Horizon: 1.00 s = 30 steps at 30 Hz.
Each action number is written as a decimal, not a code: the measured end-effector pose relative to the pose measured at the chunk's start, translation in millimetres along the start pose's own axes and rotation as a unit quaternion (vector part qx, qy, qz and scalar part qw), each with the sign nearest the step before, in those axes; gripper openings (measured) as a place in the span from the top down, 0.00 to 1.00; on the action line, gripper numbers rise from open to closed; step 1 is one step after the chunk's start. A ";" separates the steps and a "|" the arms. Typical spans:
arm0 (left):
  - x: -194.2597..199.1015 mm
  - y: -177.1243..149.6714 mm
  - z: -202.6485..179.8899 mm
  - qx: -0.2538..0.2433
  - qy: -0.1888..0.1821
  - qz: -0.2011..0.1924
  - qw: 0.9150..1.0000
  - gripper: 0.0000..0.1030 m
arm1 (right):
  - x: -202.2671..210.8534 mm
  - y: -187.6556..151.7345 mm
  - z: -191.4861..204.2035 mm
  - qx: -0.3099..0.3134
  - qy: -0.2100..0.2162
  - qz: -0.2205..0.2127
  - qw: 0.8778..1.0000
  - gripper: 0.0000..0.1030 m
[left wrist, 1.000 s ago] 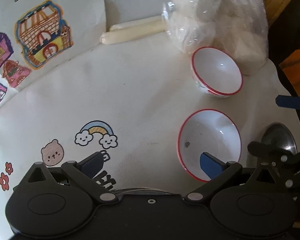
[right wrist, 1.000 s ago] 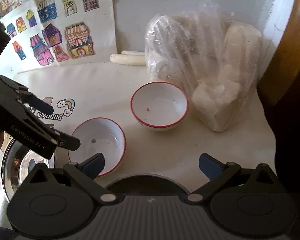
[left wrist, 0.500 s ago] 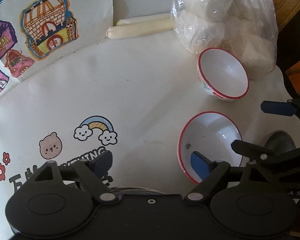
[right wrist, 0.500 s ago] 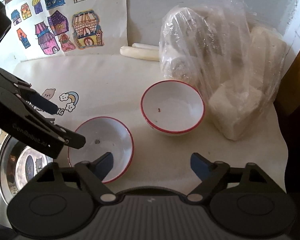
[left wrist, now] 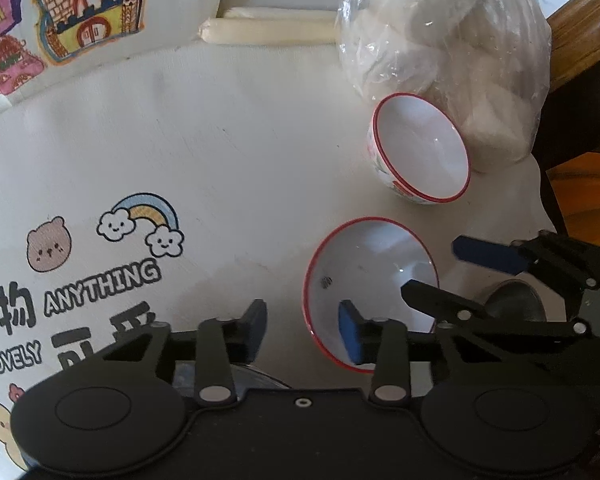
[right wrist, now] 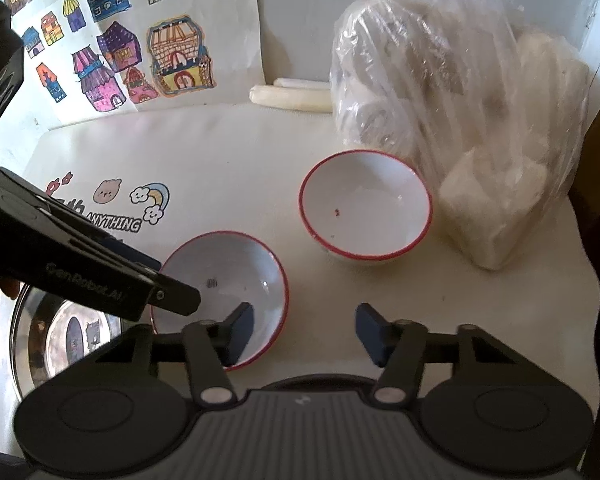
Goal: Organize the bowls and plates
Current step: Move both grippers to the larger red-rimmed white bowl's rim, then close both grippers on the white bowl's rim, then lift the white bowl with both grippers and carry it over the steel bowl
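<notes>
While closing half-open left gripper [left wrist: 304, 330] and right gripper [right wrist: 306, 332] astride near bowl [right wrist: 236, 264] rim, nothing pinched yet, might flip it off tabletop [right wrist: 220, 152] front edge.

Both wrist cameras look steeply down along their own fingers from close above the white tablecloth [left wrist: 240, 152], the left view from the left, the right from the near-right, sharing the two red-rimmed bowls [right wrist: 220, 280] and plastic bag [right wrist: 460, 100].
</notes>
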State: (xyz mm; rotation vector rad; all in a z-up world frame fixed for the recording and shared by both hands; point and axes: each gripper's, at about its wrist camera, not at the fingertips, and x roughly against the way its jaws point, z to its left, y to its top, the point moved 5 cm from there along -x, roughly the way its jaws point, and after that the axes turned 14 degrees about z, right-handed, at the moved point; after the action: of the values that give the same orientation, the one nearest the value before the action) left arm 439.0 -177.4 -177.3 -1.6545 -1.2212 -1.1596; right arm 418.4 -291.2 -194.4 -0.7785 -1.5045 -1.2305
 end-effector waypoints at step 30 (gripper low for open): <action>42.3 -19.0 -4.5 0.102 -0.043 -0.055 0.992 0.97 | 34.8 -2.4 -6.2 -0.024 0.065 -0.033 0.997 0.92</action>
State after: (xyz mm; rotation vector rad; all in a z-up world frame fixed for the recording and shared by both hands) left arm 425.2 -165.2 -134.5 -1.5131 -1.4496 -1.0005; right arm 407.9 -301.6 -162.2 -0.6704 -1.4090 -1.3452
